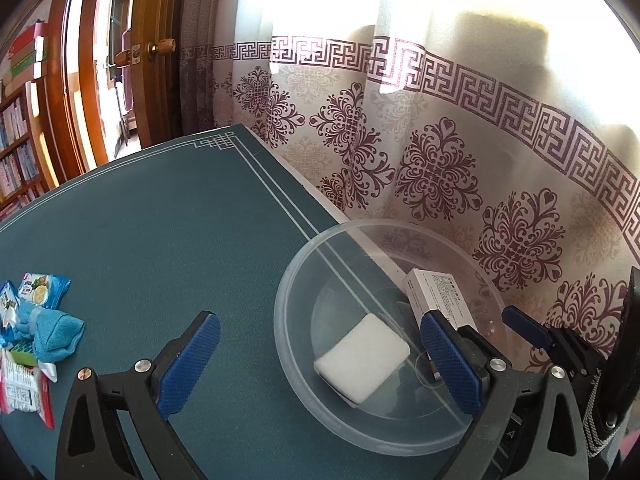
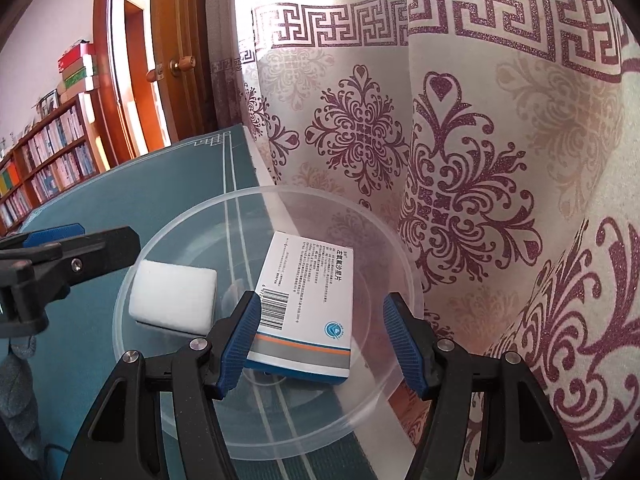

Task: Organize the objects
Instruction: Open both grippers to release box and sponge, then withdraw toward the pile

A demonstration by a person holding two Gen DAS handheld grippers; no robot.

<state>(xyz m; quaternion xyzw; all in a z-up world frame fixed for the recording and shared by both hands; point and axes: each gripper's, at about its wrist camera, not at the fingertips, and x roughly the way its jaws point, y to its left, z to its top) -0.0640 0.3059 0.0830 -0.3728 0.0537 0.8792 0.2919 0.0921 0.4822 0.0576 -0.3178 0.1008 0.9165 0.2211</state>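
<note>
Clearly, a sorting step is in hand: on the table (image 1: 160, 220) a clear bowl (image 1: 288, 320) stands at the edge beside the patterned curtain (image 1: 440, 160), and two things already lie in it, a medicine box (image 2: 308, 304) and a white pad (image 1: 362, 358).

The left gripper (image 1: 320, 364) is seen with fingers spread wide, nothing between them, the pad lying loose in the bowl below. The right gripper (image 2: 322, 344) is held with fingers parted on either side of the box; no pad is seen pressing on it, so the box is judged released.

Next, a reach is called for toward the pile of packets (image 1: 28, 320) and blue cloth (image 1: 52, 332) left on the table. That pile is shown only in the left wrist view; the box's printed face and barcode are readable only in the right wrist view.
</note>
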